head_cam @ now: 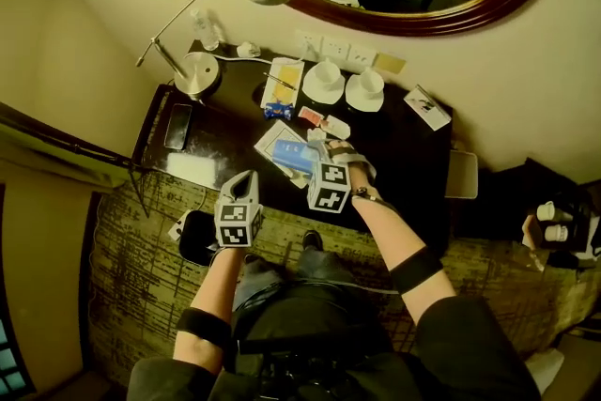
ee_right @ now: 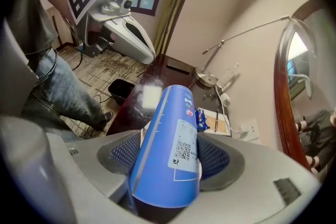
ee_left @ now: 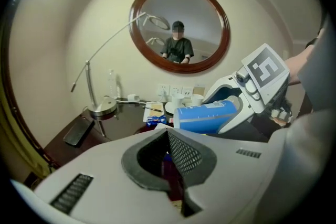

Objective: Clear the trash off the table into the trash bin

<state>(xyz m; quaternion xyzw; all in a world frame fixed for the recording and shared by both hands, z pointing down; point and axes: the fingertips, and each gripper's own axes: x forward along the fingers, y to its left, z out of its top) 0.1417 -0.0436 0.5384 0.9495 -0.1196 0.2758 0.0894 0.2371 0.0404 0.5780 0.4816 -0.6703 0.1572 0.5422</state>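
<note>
The right tool (ee_right: pixel 164 157) pinches the blue cup (ee_right: pixel 173 134) across its body, just above the counter (head_cam: pixel 230 119), I think to carry it to the bin (head_cam: pixel 192 239) on the floor. The left tool (ee_left: pixel 170 157) is pressed together, empty, and waits near the bin.

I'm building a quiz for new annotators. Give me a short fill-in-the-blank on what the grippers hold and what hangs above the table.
The right gripper is shut on a ____ cup.
The left gripper is shut and holds ____.
On the wall above the table hangs an oval ____.
Missing words: blue; nothing; mirror.
</note>
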